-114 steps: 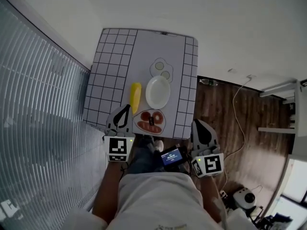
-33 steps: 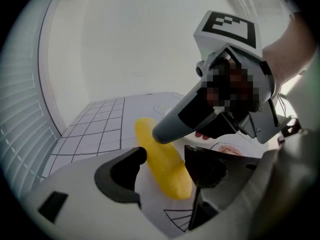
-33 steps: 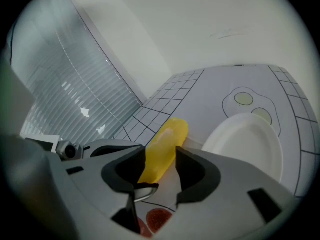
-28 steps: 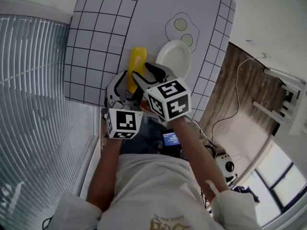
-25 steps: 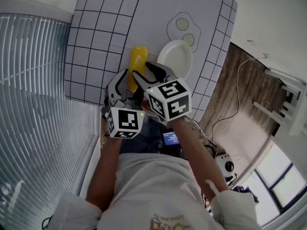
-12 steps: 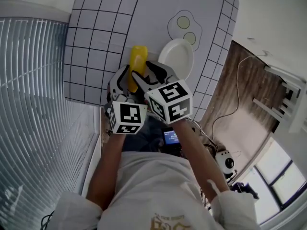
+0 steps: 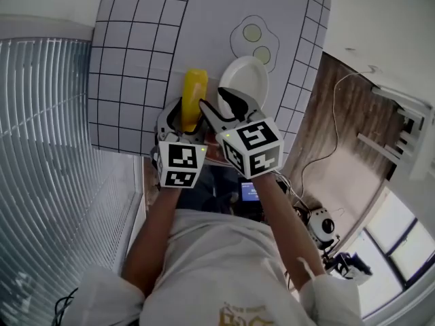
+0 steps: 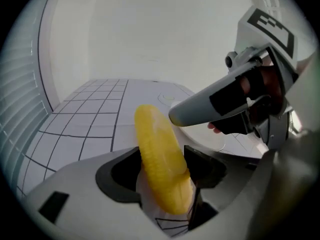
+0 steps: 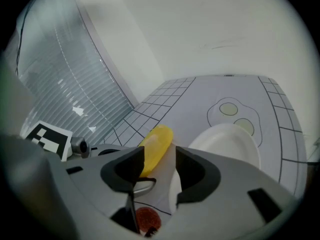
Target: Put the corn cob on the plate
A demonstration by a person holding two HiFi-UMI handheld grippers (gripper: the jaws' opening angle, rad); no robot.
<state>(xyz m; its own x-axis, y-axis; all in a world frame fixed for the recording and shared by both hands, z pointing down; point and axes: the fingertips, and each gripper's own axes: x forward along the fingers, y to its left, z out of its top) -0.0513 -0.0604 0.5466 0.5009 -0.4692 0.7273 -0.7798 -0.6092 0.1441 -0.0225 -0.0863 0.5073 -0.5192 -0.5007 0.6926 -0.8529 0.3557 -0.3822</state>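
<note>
Corn cob (image 7: 194, 90) not yet on plate (image 7: 250, 80)
Left gripper (image 7: 182, 116) closes its wide jaws around it beside the plate; right gripper (image 7: 215, 100), empty, jaws apart, closes too.

Grid-lined white tabletop (image 7: 129, 46) beside slatted blinds (image 7: 47, 155), dark wood floor (image 7: 340, 121), pale wall (image 8: 150, 34) beyond.

Yellow corn cob (image 7: 194, 97): finely ribbed, waxy sheen, looks plastic. White plate (image 7: 250, 79): smooth, semi-matt. Pale table cover (image 7: 136, 39): matt, flat, printed grid. Dark floor (image 7: 319, 128): wood planks w/ low sheen.
</note>
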